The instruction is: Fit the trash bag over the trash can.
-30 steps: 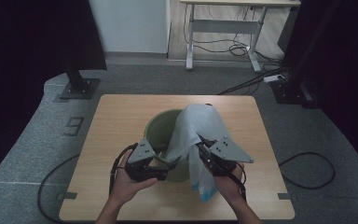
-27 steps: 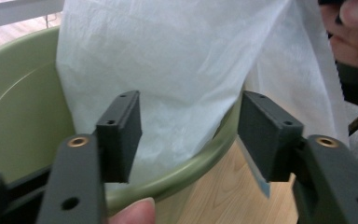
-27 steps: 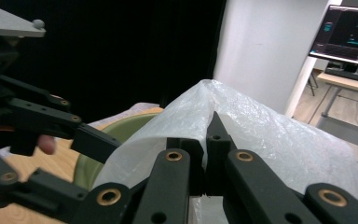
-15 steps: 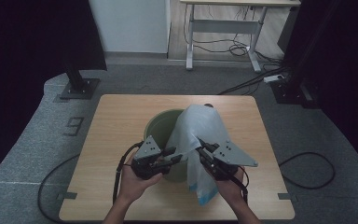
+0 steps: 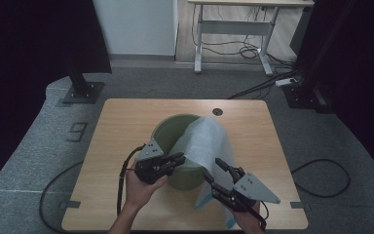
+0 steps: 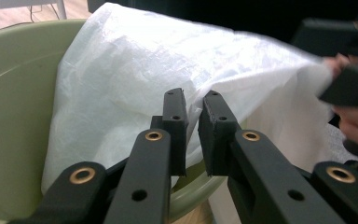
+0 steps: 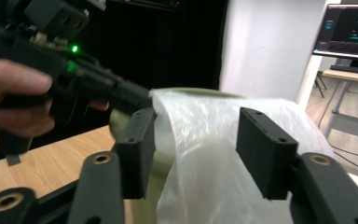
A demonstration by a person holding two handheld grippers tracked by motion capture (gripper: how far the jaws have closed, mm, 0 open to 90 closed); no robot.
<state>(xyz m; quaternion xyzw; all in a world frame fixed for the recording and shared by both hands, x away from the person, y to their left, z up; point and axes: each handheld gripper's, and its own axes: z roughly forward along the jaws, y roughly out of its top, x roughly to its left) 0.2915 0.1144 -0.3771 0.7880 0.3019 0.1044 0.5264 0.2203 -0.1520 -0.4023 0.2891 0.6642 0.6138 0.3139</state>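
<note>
The white bag [image 5: 205, 141] is lying draped over the near rim of the green bin [image 5: 168, 131], half inside and half hanging down the outside, so lining the bin is only begun. The left gripper [image 6: 193, 112] has just been closing and is pinching the bag's edge (right at the rim). The right gripper [image 7: 196, 151] has just been opening, its jaws standing spread around the bag, gripping nothing. Spreading the mouth around the rim is still waiting.

Left gripper [image 5: 177, 158]: jaws have just been closing, now pinched on the white plastic bag [image 5: 205, 141]. Right gripper [image 5: 214, 170]: jaws have just been opening, now spread wide, pads clear of the bag between them.
</note>
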